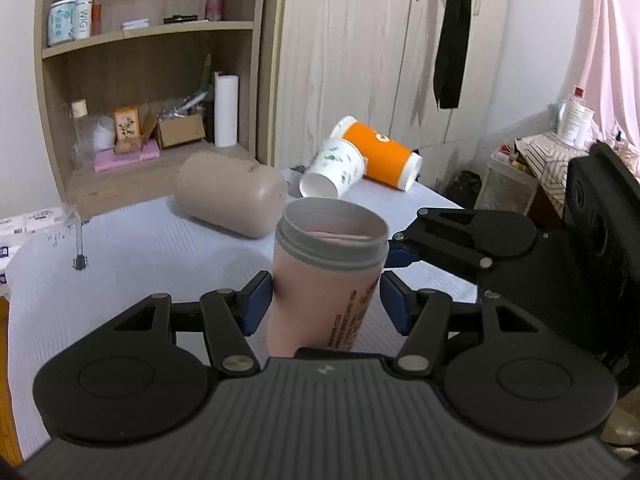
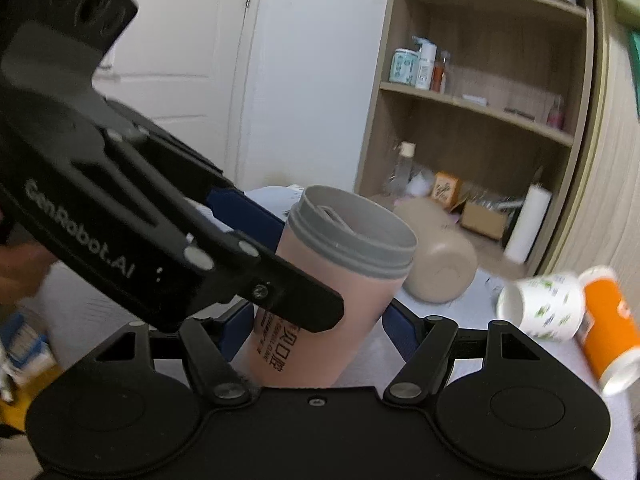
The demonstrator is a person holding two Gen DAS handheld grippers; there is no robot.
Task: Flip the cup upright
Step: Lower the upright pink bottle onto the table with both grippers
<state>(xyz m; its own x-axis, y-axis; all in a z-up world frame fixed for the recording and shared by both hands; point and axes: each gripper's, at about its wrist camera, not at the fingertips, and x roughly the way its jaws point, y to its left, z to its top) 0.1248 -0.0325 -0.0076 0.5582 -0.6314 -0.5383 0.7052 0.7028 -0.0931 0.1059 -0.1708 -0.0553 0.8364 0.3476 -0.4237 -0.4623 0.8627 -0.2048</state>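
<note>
1. The pink cup (image 1: 324, 276) stands mouth-up, or nearly so, between the two grippers over the white tabletop (image 1: 132, 264). Its grey threaded rim (image 2: 356, 236) faces up and it leans a little in the right wrist view. Its base is hidden behind the gripper bodies, so I cannot tell whether it rests on the tabletop.
2. The left gripper (image 1: 326, 304) has its blue-padded fingers (image 1: 256, 304) on either side of the cup's body. The left pad looks to touch the wall, while a thin gap shows at the right pad; the hold looks loose at best.
3. The right gripper (image 2: 318, 328) straddles the same cup from the other side, fingers spread, with the pad (image 2: 396, 328) just beside the wall and not clearly pressing.
4. Judged from this, the flip itself looks essentially done for this cup; what remains is settling it flat and drawing both grippers away without tipping it.
5. A beige cup (image 1: 230, 194), a white patterned cup (image 1: 334, 168) and an orange cup (image 1: 380, 154) lie on their sides farther back, untouched.
</note>
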